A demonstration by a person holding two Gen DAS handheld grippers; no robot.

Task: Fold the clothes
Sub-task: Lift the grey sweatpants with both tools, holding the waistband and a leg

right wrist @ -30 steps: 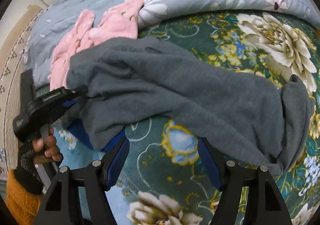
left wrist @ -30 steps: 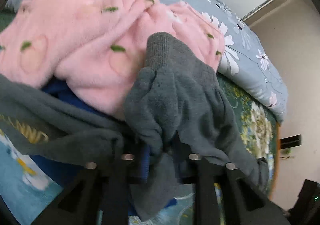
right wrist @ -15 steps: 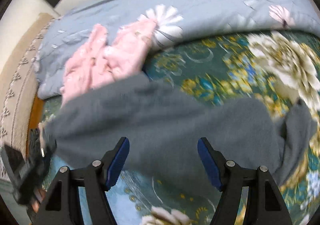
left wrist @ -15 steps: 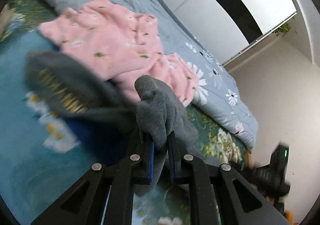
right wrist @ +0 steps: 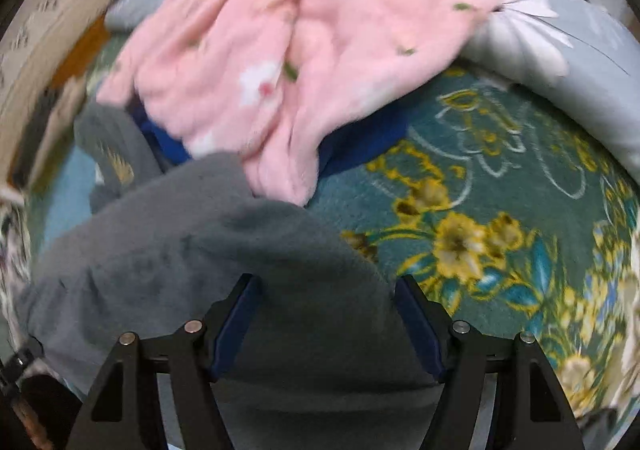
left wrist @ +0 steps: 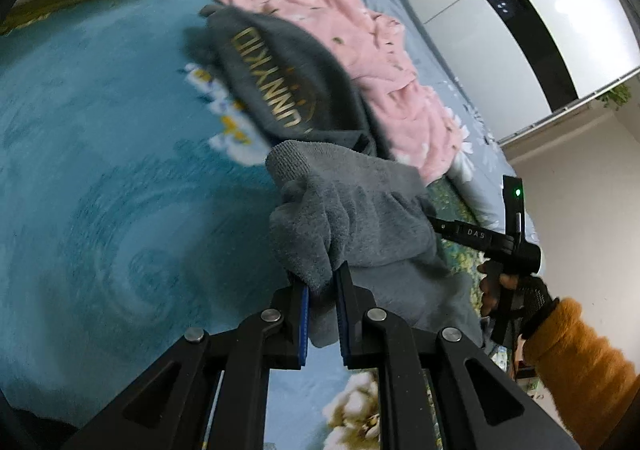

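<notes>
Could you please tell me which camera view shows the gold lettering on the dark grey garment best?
The left wrist view: the gold lettering spreads across the dark grey garment, though blurred and upside down. The right wrist view shows only a small gold patch at the garment's edge, under the pink fleece.

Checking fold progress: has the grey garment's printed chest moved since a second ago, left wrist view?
Yes. The printed chest has been pulled out from beneath the pink garment and now lies beside it on the teal bedspread.
</notes>
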